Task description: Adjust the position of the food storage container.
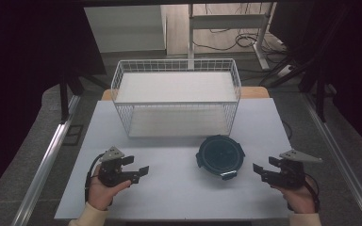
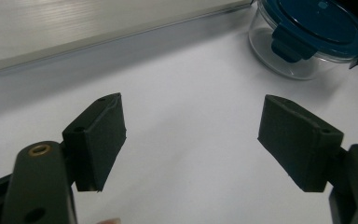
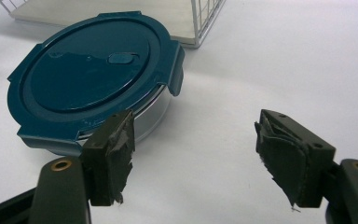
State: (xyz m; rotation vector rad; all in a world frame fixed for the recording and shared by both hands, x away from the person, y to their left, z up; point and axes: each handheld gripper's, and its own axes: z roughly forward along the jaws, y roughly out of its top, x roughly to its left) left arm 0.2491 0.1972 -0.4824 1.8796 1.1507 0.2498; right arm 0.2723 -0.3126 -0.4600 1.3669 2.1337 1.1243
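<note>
A round glass container with a dark blue clip lid (image 1: 219, 156) sits on the white table, right of centre and just in front of the wire rack. It appears at the top right of the left gripper view (image 2: 310, 37) and at the left of the right gripper view (image 3: 93, 84). My left gripper (image 1: 139, 169) rests at the near left, open and empty, pointing right toward the container. My right gripper (image 1: 260, 169) stands open and empty just right of the container, pointing left at it. The jaws are apart in both gripper views (image 2: 191, 140) (image 3: 193, 156).
A white wire two-shelf rack (image 1: 176, 96) stands at the back middle of the table (image 1: 179, 188). Its lower shelf edge (image 2: 98, 28) runs across the top of the left gripper view. Metal rails flank the table; cables and a desk frame lie beyond.
</note>
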